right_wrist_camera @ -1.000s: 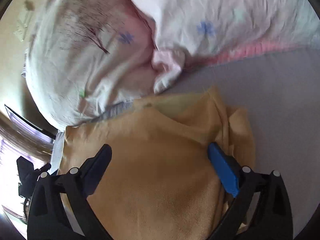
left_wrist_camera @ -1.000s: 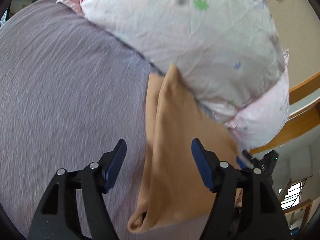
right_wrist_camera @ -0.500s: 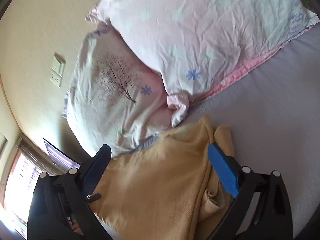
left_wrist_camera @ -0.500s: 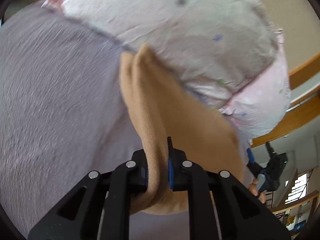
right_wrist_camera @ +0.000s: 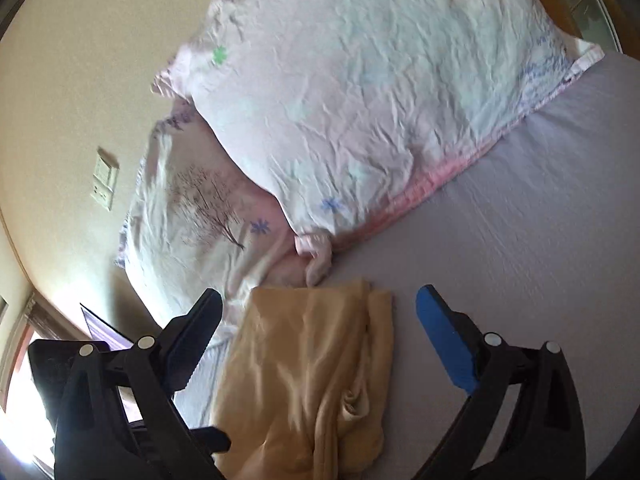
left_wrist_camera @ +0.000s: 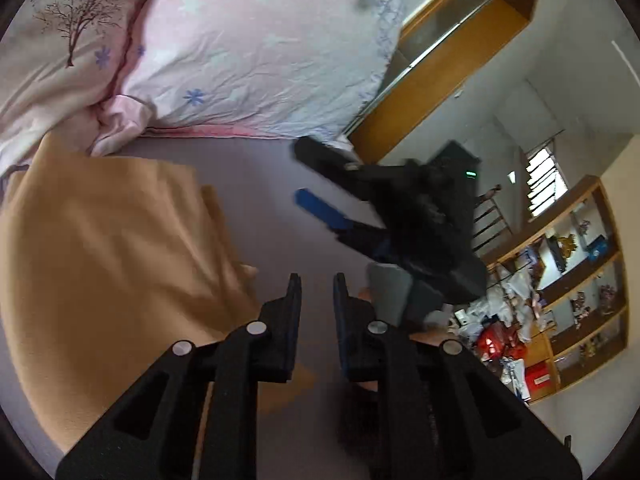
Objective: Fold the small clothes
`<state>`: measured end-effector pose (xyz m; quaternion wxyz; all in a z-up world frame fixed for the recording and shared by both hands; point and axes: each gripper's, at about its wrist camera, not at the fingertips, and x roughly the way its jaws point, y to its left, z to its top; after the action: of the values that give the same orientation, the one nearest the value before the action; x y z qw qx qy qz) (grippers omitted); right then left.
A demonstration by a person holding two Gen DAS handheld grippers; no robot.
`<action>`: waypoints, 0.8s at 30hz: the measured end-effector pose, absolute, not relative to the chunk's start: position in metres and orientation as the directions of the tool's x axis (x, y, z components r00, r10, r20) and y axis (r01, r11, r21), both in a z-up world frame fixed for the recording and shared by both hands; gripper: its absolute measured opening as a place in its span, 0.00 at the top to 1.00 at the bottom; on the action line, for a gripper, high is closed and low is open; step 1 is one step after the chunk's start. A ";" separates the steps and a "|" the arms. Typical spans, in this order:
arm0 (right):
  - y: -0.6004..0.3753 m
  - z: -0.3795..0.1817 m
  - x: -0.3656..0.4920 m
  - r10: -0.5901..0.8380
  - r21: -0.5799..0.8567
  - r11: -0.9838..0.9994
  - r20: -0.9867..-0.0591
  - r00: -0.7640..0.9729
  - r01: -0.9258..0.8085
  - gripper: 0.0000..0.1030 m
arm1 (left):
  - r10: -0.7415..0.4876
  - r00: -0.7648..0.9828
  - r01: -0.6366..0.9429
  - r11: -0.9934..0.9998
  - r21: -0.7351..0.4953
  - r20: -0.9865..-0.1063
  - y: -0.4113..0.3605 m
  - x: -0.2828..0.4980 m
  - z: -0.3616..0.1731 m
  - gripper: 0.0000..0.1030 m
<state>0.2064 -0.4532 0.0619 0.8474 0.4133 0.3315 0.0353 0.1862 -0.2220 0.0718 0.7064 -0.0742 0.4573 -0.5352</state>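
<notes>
A small tan garment (left_wrist_camera: 104, 248) lies folded on the lilac bed sheet (left_wrist_camera: 260, 184), left of my left gripper (left_wrist_camera: 317, 292). That gripper's fingers stand a narrow gap apart with nothing between them; a corner of the cloth lies under its frame. In the right wrist view the same garment (right_wrist_camera: 316, 364) lies bunched between and below my right gripper's (right_wrist_camera: 320, 300) wide-open fingers, which hold nothing. The right gripper also shows in the left wrist view (left_wrist_camera: 320, 184), hovering open above the sheet.
Two pink floral pillows (left_wrist_camera: 248, 48) (right_wrist_camera: 360, 100) lie at the head of the bed, touching the garment's far edge. A wooden bed frame (left_wrist_camera: 448, 60) and cluttered shelves (left_wrist_camera: 568, 300) stand to the right. A wall switch plate (right_wrist_camera: 105, 180) is on the wall.
My left gripper was shut on the garment's edge half a second ago; now it has let go, opened slightly and swung right. My right gripper has drawn back and up, still open.
</notes>
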 end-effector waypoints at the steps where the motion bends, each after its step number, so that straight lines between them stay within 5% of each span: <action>1: -0.450 0.058 0.210 0.355 0.718 0.660 -0.556 0.752 0.220 0.03 | -0.833 0.017 0.691 0.409 -0.596 -0.552 -0.215 0.186 0.073 0.78; 5: -0.434 0.047 0.221 0.401 0.684 0.697 -0.620 0.674 0.215 0.03 | -0.783 0.252 0.622 0.582 -0.525 -0.569 -0.135 0.195 0.075 0.54; 7: -0.423 0.043 0.225 0.397 0.652 0.728 -0.652 0.646 0.212 0.06 | -0.726 0.322 0.562 0.663 -0.495 -0.607 -0.106 0.204 0.065 0.50; 9: -0.413 0.047 0.224 0.375 0.617 0.766 -0.656 0.655 0.179 0.24 | -0.684 0.344 0.495 0.714 -0.494 -0.644 -0.079 0.212 0.050 0.46; 13: -0.391 0.045 0.229 0.404 0.587 0.804 -0.656 0.637 0.095 0.34 | -0.669 0.308 0.440 0.730 -0.523 -0.676 -0.056 0.220 0.017 0.44; 14: -0.385 0.040 0.232 0.402 0.571 0.816 -0.675 0.619 0.093 0.41 | -0.672 0.297 0.440 0.726 -0.528 -0.678 -0.056 0.220 0.013 0.43; 16: -0.370 0.030 0.239 0.374 0.512 0.855 -0.722 0.582 0.086 0.80 | -0.676 0.281 0.452 0.719 -0.528 -0.681 -0.057 0.218 0.010 0.40; 17: -0.366 0.029 0.239 0.354 0.491 0.867 -0.727 0.588 0.085 0.88 | -0.675 0.282 0.456 0.720 -0.524 -0.682 -0.062 0.217 0.009 0.39; 24: -0.399 0.030 0.224 0.246 0.486 0.840 -0.737 0.629 0.242 0.89 | -0.671 0.284 0.483 0.717 -0.502 -0.685 -0.080 0.212 0.005 0.33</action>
<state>0.2240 -0.3989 0.0296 0.8570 0.2832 0.4306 0.0011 0.2116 -0.0803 0.0046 0.7952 -0.0987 0.4755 -0.3630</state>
